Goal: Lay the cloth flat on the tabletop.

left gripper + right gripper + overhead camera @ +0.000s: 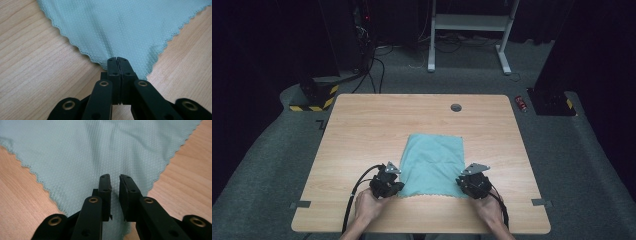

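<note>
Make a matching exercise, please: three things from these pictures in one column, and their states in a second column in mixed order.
Things:
1. left gripper
2. right gripper
3. cloth

States:
A. lies flat on the table
B. jaws slightly apart over a cloth corner
C. jaws closed on a cloth corner

Pairs: 1-C, 2-B, 3-A

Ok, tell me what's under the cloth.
The cloth lies flat on the table, bare wood around it. Anything beneath stays covered, though no bulge shows.
</note>
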`<state>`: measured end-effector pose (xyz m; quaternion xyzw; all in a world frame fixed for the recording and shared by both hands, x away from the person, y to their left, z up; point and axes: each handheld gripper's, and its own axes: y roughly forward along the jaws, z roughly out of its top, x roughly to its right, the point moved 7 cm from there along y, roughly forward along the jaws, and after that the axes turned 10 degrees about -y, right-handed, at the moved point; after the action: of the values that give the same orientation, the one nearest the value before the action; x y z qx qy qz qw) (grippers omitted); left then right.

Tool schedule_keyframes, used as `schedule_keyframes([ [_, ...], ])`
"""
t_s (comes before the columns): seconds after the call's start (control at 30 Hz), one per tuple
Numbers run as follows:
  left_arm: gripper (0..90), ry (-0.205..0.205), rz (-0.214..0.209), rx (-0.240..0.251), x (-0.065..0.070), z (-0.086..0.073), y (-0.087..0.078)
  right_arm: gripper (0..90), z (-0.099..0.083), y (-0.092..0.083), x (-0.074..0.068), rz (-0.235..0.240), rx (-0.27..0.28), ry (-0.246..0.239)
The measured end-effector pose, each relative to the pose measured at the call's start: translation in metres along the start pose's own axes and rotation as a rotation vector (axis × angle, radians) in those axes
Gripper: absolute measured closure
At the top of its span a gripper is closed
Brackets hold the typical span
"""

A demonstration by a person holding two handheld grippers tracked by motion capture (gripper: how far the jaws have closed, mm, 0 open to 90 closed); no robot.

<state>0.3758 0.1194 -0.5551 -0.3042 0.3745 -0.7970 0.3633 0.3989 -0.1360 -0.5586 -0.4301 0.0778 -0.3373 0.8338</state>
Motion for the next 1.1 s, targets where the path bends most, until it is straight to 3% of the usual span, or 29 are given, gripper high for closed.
schedule_keyframes([
  [0.17,90.0,-0.006,-0.012,-0.012,-0.003,-0.004,0.001,90.0,-0.007,-0.001,-0.003,0.003,-0.002,-0.003],
  [0.3,90.0,0.002,-0.023,-0.015,-0.004,-0.006,0.001,90.0,-0.01,-0.004,-0.007,-0.008,-0.007,-0.035],
  [0.4,90.0,0.004,-0.029,-0.011,-0.003,-0.007,-0.003,90.0,-0.012,-0.007,-0.007,0.016,-0.016,-0.023],
  [0.43,89.9,0.011,-0.035,0.01,-0.001,-0.006,-0.007,89.9,-0.012,-0.008,-0.006,0.018,-0.012,-0.016],
  [0.5,86.6,0.029,-0.054,0.042,0.006,-0.004,-0.012,82.2,-0.01,-0.014,-0.006,0.017,0.029,-0.011],
  [0.57,77.1,0.045,-0.061,0.047,0.014,-0.004,-0.015,76.9,-0.006,-0.021,-0.009,0.025,0.066,-0.006],
  [0.7,72.8,0.081,-0.038,0.013,0.023,-0.009,-0.006,73.2,-0.008,-0.017,-0.016,0.04,0.042,-0.018],
  [0.77,74.0,0.075,-0.027,-0.004,0.023,-0.012,0.0,73.7,-0.012,-0.011,-0.017,0.044,0.018,-0.021],
  [0.9,88.2,0.08,-0.023,0.004,0.02,-0.014,0.002,89.8,-0.016,-0.01,-0.016,0.049,0.023,-0.019],
  [1.1,90.0,0.107,-0.042,-0.02,0.021,-0.019,-0.002,90.0,-0.018,-0.013,-0.021,0.035,0.002,-0.08],
])
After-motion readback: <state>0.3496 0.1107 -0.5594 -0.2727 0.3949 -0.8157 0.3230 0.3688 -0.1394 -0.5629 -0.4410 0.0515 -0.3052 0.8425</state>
